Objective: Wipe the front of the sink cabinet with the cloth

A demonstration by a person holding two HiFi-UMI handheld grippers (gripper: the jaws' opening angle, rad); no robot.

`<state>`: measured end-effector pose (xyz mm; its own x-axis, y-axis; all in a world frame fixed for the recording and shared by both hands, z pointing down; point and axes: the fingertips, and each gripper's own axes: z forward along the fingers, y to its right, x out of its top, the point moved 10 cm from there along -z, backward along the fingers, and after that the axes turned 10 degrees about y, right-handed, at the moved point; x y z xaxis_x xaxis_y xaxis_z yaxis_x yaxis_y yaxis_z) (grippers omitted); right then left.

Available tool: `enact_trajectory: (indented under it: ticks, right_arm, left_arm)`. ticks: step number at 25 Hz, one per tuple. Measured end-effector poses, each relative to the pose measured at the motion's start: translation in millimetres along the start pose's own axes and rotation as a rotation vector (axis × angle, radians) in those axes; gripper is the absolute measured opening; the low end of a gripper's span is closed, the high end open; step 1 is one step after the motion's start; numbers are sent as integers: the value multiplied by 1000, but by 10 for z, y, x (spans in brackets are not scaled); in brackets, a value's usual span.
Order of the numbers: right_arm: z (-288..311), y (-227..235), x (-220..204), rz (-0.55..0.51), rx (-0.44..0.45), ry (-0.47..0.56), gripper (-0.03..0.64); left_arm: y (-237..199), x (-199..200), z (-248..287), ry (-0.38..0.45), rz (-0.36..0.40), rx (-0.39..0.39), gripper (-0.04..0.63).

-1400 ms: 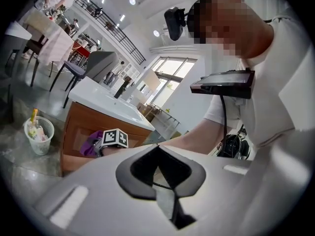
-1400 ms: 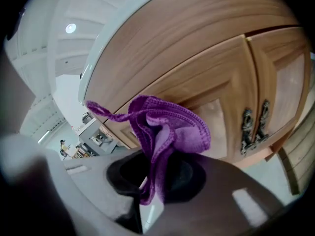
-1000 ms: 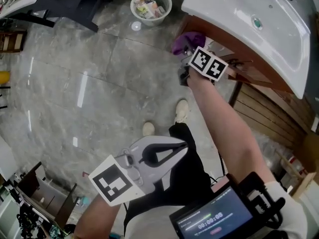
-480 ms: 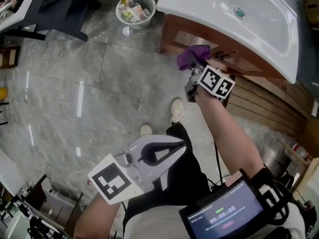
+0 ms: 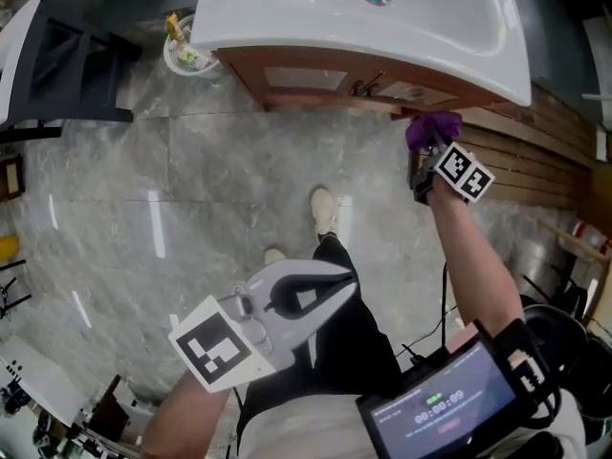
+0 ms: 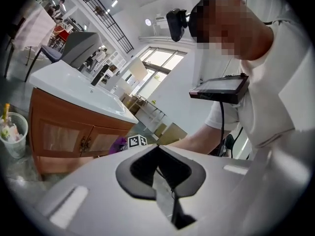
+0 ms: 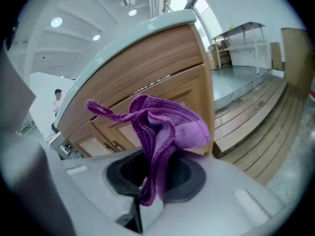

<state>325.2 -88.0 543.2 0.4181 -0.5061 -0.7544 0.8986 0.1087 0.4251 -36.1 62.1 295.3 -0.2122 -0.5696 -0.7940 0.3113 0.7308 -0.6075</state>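
The right gripper pinches the purple cloth between its jaws by a bunched fold, and the loose corners flop free. The cloth is at the right end of the sink cabinet front, just under the sink rim. Judged light, soft and limp: hold a thick bunch and press it flat. The left gripper has its jaws pressed together and empty.

soft purple cloth with stitched edges; smooth, lightly shiny brown wood cabinet; glossy white sink; polished grey stone-look floor with bright reflections.
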Motion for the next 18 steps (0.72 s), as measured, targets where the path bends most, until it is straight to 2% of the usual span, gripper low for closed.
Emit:
enact_trajectory:
  ticks: [4,8,12,18]
  right_arm:
    - [185,599,173,28,-82,8,72]
    - [367,834,226,54,-110,-19,72]
    - [538,771,208,77,-102,-40,72]
    - [707,348,-1,169,-15,-73,72]
  left_arm:
    - [-108,-1,318,-25,-5,-26,5]
    - [-132,4,454,-60,-1,-39,5]
    - [-226,43,518,-68,-6,-31,5]
    - [-291,112,537,-54,2,-32,5]
